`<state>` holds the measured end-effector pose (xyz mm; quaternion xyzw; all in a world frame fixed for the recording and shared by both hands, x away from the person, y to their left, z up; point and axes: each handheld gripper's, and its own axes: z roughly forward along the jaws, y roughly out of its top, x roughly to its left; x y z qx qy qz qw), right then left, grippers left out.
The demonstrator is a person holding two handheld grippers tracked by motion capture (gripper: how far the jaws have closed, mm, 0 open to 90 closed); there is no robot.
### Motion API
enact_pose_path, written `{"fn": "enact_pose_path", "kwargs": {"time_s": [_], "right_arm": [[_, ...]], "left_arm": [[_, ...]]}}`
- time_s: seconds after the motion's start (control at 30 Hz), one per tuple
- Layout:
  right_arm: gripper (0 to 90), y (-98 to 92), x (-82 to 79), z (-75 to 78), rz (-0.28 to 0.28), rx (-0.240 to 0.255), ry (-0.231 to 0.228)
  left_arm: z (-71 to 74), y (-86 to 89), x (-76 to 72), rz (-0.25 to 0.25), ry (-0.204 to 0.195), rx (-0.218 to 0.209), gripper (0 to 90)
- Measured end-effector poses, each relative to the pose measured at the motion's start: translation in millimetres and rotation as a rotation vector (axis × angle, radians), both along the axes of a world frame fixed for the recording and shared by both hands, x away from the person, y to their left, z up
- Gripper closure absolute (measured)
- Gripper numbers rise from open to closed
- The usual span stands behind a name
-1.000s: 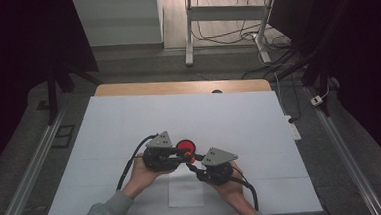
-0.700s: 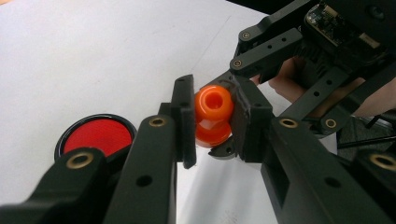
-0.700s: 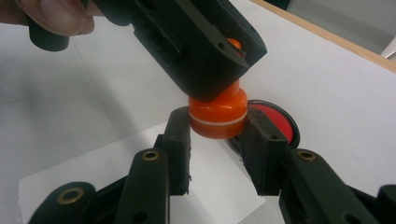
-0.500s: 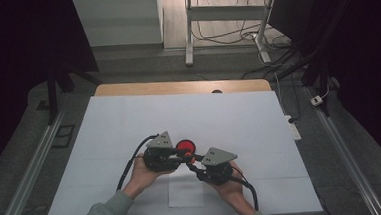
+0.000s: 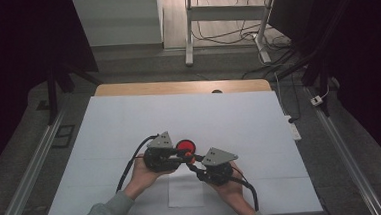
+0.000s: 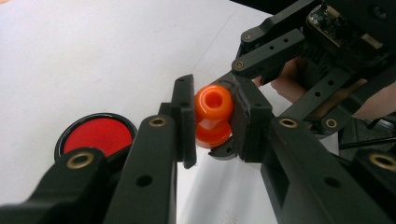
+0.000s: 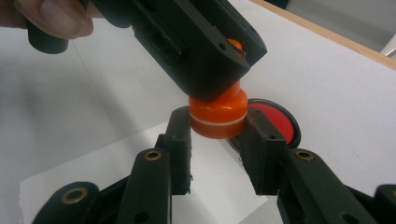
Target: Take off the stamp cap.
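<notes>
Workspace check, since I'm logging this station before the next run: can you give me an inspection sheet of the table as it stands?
Surface: white table top, with a paper sheet near the front edge.
Job's things: orange stamp, held off the table; red ink pad, lying open on the table.
Clutter: nothing seen.
Grippers: left gripper shut on the stamp's upper part; right gripper shut on its banded lower part.
Cables: one trails from each gripper toward the person.
Surroundings: dark room, metal frame legs, loose wires on floor.

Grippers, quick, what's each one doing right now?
Left gripper: closed on the small orange plastic stamp-like knob.
Right gripper: just closed on the same knob's wider end.
</notes>
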<state>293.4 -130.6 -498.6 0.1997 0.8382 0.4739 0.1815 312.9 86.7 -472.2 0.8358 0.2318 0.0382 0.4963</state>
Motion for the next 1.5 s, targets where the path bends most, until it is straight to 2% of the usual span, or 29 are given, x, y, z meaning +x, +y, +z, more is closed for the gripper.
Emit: {"fn": "enact_pose_path", "kwargs": {"time_s": [0.23,0.63,0.9,0.97,1.03,1.07,1.1,1.2,1.37,1.5], "right_arm": [[64.6,-0.5,-0.8,-1.3,-0.004,0.010,-0.005],[64.7,-0.7,-1.3,-2.6,0.008,-0.001,-0.015],[64.8,-0.7,-2.4,-3.4,0.000,0.003,-0.027],[64.9,0.6,-1.9,-8.5,-0.006,-0.055,-0.036],[64.9,-0.3,-1.5,-12.3,-0.016,-0.068,-0.025],[64.8,-1.6,-0.4,-15.0,-0.019,-0.033,-0.004],[64.9,-2.1,0.3,-14.0,-0.023,-0.017,0.010],[64.8,-0.7,-0.5,-9.3,-0.017,-0.024,-0.013],[64.8,-2.2,0.8,-10.9,-0.021,-0.028,-0.007],[64.8,-3.7,1.1,-10.4,-0.023,-0.025,-0.008]], "left_arm": [[0.1,0.6,0.0,0.000,0.003,-0.004,72.0],[-0.6,0.8,0.0,0.001,0.015,-0.004,72.1],[-0.4,0.7,-0.9,0.004,0.006,-0.003,72.2],[3.1,6.0,-1.5,0.050,-0.020,-0.035,72.3],[9.1,19.2,1.7,0.076,-0.014,-0.088,72.4],[10.3,25.1,3.3,0.081,-0.006,-0.103,72.4],[10.3,29.4,4.5,0.086,0.001,-0.110,72.3],[8.3,32.4,6.2,0.087,0.009,-0.106,72.3],[7.6,24.0,3.2,0.063,0.000,-0.085,72.3],[7.2,23.2,3.2,0.064,0.001,-0.079,72.2]]}}
